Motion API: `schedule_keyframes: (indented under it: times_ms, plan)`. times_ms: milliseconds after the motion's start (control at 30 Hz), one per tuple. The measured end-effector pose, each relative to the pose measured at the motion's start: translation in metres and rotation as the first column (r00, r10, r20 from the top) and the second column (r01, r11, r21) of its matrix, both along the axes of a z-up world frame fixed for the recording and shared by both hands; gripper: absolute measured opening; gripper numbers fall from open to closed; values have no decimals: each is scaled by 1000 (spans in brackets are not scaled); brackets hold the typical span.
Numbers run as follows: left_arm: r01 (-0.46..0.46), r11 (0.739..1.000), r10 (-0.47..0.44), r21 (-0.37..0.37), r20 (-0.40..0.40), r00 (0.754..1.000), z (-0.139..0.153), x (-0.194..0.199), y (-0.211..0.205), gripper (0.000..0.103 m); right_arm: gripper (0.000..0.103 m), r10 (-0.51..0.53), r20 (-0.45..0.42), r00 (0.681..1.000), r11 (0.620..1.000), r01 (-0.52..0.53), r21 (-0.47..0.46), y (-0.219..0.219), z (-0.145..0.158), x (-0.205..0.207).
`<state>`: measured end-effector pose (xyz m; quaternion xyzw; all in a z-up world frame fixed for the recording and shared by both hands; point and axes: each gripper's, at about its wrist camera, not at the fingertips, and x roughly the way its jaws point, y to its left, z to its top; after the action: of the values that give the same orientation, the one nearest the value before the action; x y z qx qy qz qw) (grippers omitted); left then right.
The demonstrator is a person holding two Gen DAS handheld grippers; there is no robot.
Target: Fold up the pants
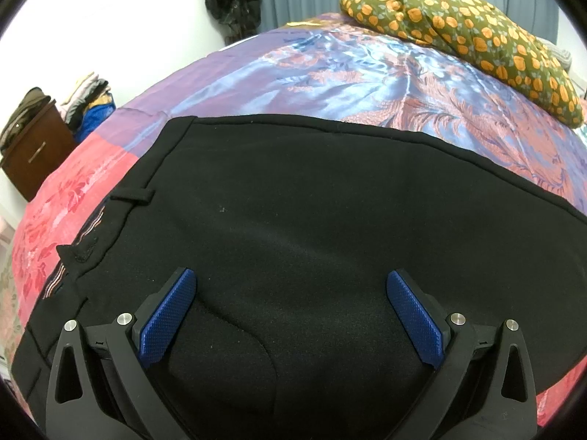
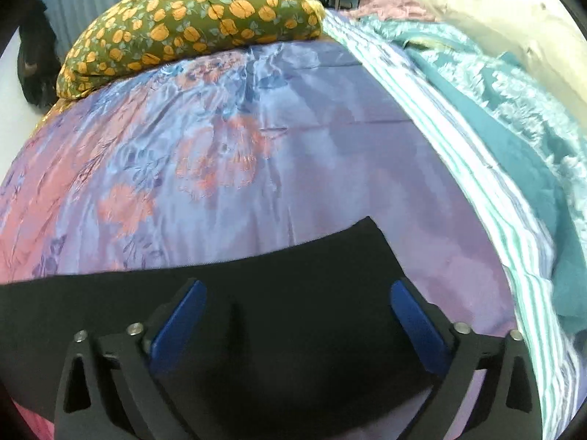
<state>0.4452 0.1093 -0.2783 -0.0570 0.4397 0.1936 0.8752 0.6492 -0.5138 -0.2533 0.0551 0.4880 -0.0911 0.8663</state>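
Note:
Black pants (image 1: 312, 212) lie flat on the bed, waistband with belt loops at the left in the left wrist view. My left gripper (image 1: 291, 282) is open and empty, held just above the seat of the pants, blue pads spread wide. In the right wrist view the leg end of the pants (image 2: 301, 293) lies across the lower part, its hem at the right. My right gripper (image 2: 298, 293) is open and empty above that leg end.
A purple, blue and pink satin bedspread (image 2: 256, 146) covers the bed. A green pillow with orange flowers (image 1: 466, 33) (image 2: 190, 14) lies at the far side. A teal and striped blanket (image 2: 513, 146) lies at the right. A brown cabinet (image 1: 33, 150) stands at the left.

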Motion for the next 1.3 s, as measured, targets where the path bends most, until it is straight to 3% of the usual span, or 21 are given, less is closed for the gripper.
schedule_keyframes:
  times_ms: [67, 100, 167, 200, 267, 300, 333, 567, 700, 800, 867, 900, 933, 1000, 1100, 1300]
  plan:
    - [0, 1000, 0, 0, 1, 1000, 0, 0, 0, 103, 103, -7, -93, 996, 998, 14, 65, -5, -27, 11]
    - [0, 1000, 0, 0, 1, 1000, 0, 0, 0, 103, 103, -5, -118, 993, 999, 10, 44, -4, -36, 12]
    - [0, 1000, 0, 1, 1, 1000, 0, 0, 0, 103, 102, 43, -94, 995, 999, -45, -17, 6, -33, 10]
    - [0, 1000, 0, 0, 1, 1000, 0, 0, 0, 102, 93, 69, -98, 993, 998, -69, 5, 9, -32, 8]
    - [0, 1000, 0, 1, 1, 1000, 0, 0, 0, 103, 51, 96, -91, 991, 995, -97, 1, 11, -23, 5]
    - [0, 1000, 0, 1, 1, 1000, 0, 0, 0, 103, 2, 107, -90, 990, 994, -107, 1, 11, -19, 4]
    - [0, 1000, 0, 1, 1, 1000, 0, 0, 0, 103, 0, 113, -97, 989, 994, -113, 6, 11, -14, 1]
    - [0, 1000, 0, 4, -2, 1000, 0, 0, 0, 103, 0, 216, 40, 976, 974, -213, -72, 35, 33, -53]
    - [0, 1000, 0, 6, -2, 1000, -1, 1, 0, 103, 0, 285, 56, 957, 955, -278, -100, 46, 38, -94]
    - [0, 1000, 0, 8, -3, 1000, -1, 2, 1, 103, 1, 274, 44, 961, 961, -272, -45, 32, 33, -115]
    - [0, 1000, 0, 8, -2, 1000, -1, 1, 0, 103, 21, 214, 62, 975, 976, -215, 12, 6, 35, -120]
    - [0, 1000, 0, 7, -2, 1000, -1, 1, 0, 103, 56, 179, 84, 980, 983, -182, 31, -8, 38, -121]
    - [0, 1000, 0, 6, -1, 1000, -1, 1, 0, 103, 79, 129, 122, 984, 989, -136, 51, -23, 43, -122]
    - [0, 1000, 0, 6, 0, 1000, -1, 1, 0, 103, 80, 37, 177, 983, 994, -55, 94, -50, 52, -119]
    - [1, 1000, -1, 6, 2, 1000, -1, 2, 1, 102, 80, -40, 100, 994, 982, 21, 185, -80, 43, -85]
    - [1, 1000, -1, 5, 2, 1000, -2, 1, 0, 102, 80, -74, -33, 997, 989, 78, 125, -73, 0, -13]
